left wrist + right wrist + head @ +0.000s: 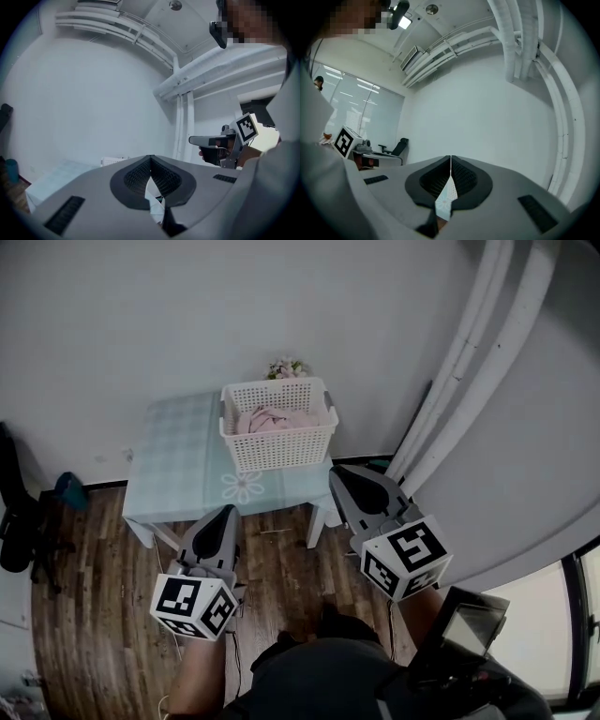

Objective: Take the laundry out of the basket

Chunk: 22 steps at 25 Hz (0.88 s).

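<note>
Basically not started.
Pink laundry (pixel 273 419) sits in basket (pixel 281 452), upper centre; left gripper (pixel 226 517) and right gripper (pixel 348 480) both closed, seemingly empty.

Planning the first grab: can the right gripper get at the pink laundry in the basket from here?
Probably yes. The basket is open-topped, the pink laundry lies uncovered, and nothing stands between it and the right gripper. Its jaws are shut and must open first.

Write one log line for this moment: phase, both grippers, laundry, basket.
phase: not started | left gripper: jaws shut, empty | right gripper: jaws shut, empty | pink laundry: in basket | basket: on table
</note>
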### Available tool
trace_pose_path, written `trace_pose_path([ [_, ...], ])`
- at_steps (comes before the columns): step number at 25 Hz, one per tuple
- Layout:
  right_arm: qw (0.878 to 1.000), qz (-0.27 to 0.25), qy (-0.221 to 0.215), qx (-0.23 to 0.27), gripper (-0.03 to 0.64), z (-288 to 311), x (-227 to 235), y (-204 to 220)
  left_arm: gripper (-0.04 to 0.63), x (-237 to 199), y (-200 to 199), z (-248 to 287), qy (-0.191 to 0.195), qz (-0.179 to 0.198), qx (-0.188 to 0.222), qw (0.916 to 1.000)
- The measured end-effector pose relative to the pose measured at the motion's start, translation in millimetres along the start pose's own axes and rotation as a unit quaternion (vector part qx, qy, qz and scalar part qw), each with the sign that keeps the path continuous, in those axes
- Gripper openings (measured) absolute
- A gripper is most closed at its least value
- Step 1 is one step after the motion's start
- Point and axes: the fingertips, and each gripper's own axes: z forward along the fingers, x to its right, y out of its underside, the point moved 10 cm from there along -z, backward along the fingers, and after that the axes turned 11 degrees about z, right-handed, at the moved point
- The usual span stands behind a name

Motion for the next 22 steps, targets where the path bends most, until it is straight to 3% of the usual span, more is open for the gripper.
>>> trace_pose_path([
  [3,1.000,0.021,0.009,0.005,0.015,13,16,0,0.008,-8,-1,15,0.000,0.003,0.004,1.0000],
  [12,0.999,0.037,-0.027,0.025,0.015,80,74,-5,0.008,-35,-11,78,-0.033,0.030,0.002,0.9990],
  [22,0.998,0.030,-0.058,0.025,0.015,161,167,-24,0.008,-62,-15,179,-0.054,0.025,-0.008,0.9982],
])
